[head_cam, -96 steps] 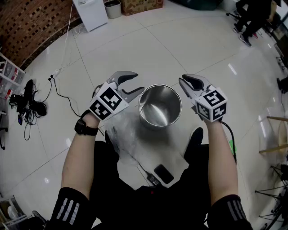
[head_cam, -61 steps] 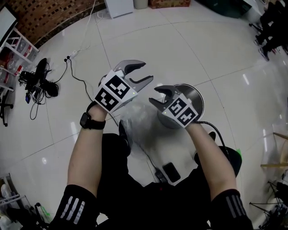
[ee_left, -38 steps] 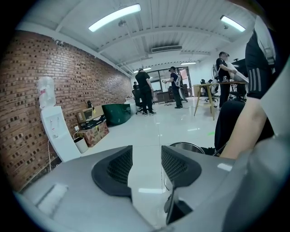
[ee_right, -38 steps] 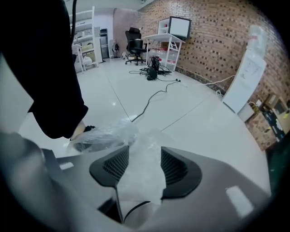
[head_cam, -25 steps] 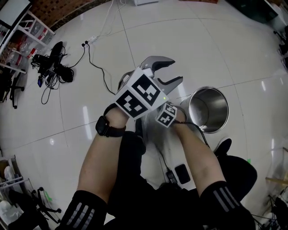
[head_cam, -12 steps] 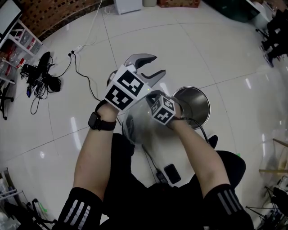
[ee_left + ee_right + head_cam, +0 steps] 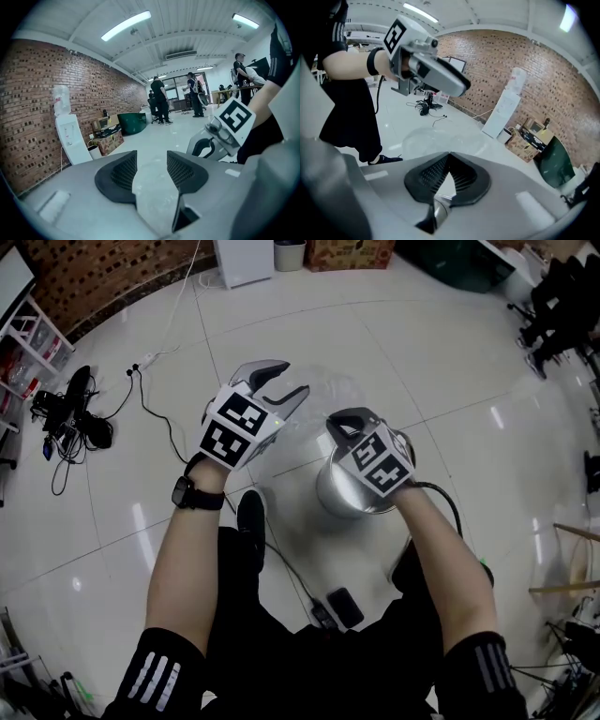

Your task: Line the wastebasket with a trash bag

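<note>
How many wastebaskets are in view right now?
2: a steel wastebasket below the right gripper, and a small bin beside the water dispenser at the far wall. More may be hidden.

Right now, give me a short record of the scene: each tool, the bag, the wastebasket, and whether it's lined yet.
left tool: open, nothing between its jaws
right tool: shut on the edge of the trash bag, held above the wastebasket
trash bag: clear film, up off the tile floor, spread ahead of the right tool
wastebasket: steel, upright on the tile floor, partly hidden behind the right tool
lined: not yet, as far as shows
</note>
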Tool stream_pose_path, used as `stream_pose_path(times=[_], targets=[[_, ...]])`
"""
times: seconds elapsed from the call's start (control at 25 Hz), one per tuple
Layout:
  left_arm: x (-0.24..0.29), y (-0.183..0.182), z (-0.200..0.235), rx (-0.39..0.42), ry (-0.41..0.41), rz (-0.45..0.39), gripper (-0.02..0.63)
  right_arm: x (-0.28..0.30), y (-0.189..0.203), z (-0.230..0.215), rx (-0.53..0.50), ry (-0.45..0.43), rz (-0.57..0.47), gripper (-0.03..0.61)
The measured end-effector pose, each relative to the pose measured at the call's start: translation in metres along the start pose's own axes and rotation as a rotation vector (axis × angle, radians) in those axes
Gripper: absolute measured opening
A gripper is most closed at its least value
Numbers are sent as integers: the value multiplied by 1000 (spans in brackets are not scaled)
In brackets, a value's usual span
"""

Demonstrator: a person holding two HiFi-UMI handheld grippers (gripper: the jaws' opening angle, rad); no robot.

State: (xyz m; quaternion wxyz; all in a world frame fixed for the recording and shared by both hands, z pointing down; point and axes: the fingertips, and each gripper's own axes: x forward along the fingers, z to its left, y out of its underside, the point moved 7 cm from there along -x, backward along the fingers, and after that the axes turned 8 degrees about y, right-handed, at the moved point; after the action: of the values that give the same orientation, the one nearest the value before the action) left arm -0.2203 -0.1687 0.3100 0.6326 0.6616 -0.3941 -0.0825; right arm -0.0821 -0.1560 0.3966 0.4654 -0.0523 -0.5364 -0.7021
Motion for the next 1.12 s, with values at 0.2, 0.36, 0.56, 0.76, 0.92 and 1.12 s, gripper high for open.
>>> stream_pose_path(times=[0.2,0.36,0.56,0.76,0.92,1.12], targets=[[8,0,-6,19,23,17,193,-41,18,-18,22,-15,62,8],[22,5,-19,12,83,58,193,-64,49,-16,65,-45,118,8],[49,29,-45,-35,245,218,211,-78,95,4,110,-158,217,8],[72,59,-75,-3,387,412,225,-79,134,28,133,-272,297,8],[89,68,-93,53,445,480,225,-76,160,46,137,-357,356,8],[108,64,-107,98,488,510,197,-69,183,58,92,-434,417,8]])
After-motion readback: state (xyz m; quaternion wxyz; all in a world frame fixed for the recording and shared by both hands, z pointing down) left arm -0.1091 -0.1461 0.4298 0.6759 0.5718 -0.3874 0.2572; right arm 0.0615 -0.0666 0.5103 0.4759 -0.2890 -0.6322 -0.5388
